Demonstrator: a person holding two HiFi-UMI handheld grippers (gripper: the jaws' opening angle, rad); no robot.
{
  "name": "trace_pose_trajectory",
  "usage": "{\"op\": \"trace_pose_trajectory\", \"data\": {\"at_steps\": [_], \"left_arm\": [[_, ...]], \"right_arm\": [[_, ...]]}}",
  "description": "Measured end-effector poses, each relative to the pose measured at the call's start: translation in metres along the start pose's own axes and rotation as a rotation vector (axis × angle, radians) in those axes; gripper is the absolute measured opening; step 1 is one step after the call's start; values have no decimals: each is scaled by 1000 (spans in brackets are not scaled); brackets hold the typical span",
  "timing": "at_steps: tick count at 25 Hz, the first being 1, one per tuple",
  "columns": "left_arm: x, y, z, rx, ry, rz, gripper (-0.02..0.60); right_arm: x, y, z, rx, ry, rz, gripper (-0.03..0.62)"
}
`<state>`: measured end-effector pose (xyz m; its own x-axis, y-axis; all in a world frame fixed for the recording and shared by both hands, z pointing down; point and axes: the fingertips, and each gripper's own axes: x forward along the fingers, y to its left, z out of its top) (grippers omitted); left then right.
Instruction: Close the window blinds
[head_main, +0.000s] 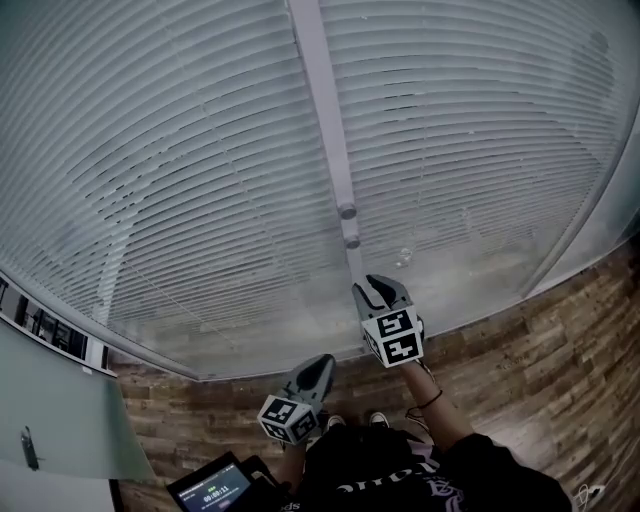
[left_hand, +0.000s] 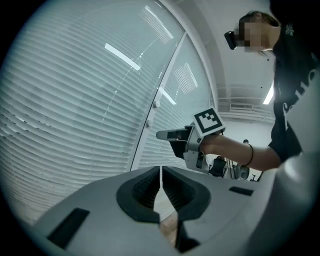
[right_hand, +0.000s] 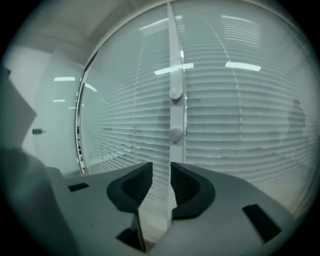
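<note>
The left claw sat lowest and closest, down by the person's dark shirt, its jaws pressed together on nothing. The right claw stood higher and ahead, jaws spread a little and empty, pointed toward the round knobs on the white post between the panes. The blinds hung lowered across both panes, reaching down near the wooden floor.
</note>
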<state>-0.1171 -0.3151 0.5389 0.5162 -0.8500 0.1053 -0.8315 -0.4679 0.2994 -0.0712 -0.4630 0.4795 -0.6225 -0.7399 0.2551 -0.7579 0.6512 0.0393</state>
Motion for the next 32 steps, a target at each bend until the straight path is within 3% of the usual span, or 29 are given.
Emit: {"op": "trace_pose_trajectory", "data": {"at_steps": [4,13,18,24,32], "left_arm": [[-13,-16,-8,0,7,-14,5],[-105,-40,-20,23,-8,-38,5],[-189,-66,-19,-18,-83,-76,5],[-281,-107,-45,-48,-81,-159,5],[-321,-167,-53,-72,-117,-241,5]], "right_arm": [[-42,10,-19,188,-13,31,118],[-135,102,-57,342,-44,62,118],[-181,184,-95,394,-41,60,118],[-253,271,-132,436,-13,27,114],[-351,298,-149,423,-10,-25,112]]}}
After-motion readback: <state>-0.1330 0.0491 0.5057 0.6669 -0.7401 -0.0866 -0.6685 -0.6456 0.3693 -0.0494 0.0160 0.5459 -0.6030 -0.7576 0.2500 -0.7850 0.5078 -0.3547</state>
